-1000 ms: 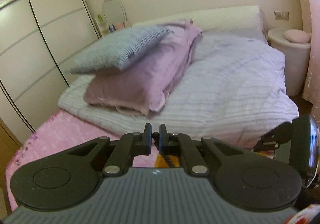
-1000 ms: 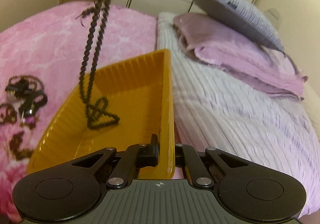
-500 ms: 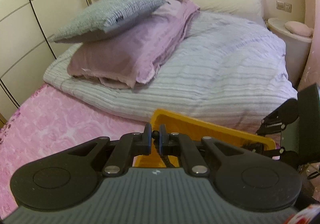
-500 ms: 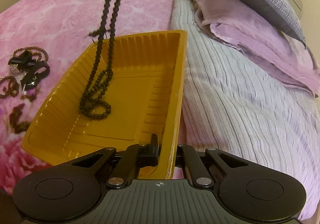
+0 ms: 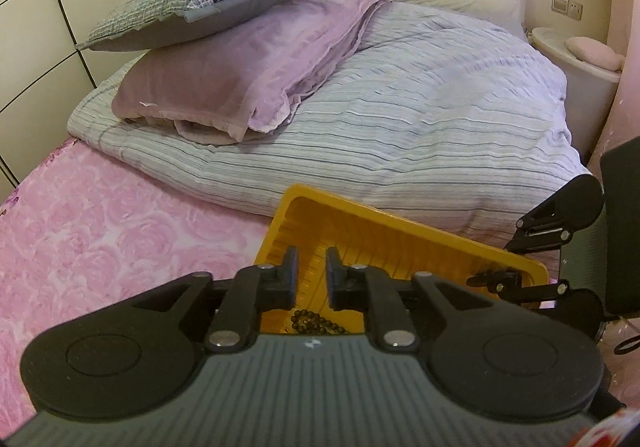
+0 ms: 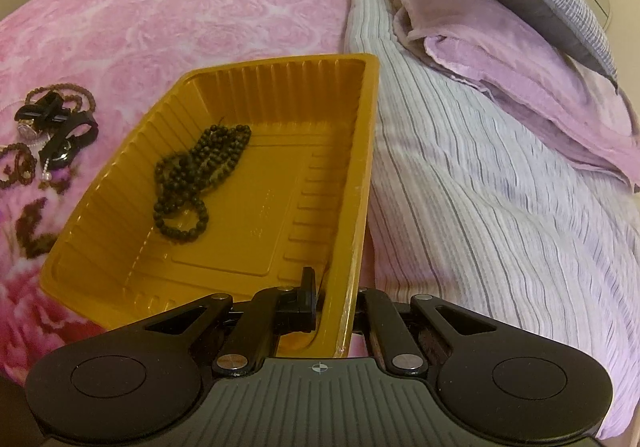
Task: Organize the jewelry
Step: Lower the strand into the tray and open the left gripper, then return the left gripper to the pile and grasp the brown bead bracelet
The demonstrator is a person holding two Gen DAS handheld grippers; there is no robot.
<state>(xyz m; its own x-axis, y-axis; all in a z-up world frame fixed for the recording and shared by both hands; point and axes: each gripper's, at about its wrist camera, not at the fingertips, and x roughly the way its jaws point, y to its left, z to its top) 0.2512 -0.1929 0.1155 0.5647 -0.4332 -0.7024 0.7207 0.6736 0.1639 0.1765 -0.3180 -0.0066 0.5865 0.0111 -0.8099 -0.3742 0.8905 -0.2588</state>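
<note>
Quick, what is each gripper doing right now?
Left gripper: jaws opening, nothing between them; bead necklace lies in the tray.
Right gripper: shut on the yellow tray wall.

Both tongs are matte black with silver pivot screws; ribbed grey bodies behind carry small crosshair marks.

Bead necklace was coiled in tray; loose jewelry was scattered left of tray on blanket; duvet was heaped right, pillows stacked far right.
</note>
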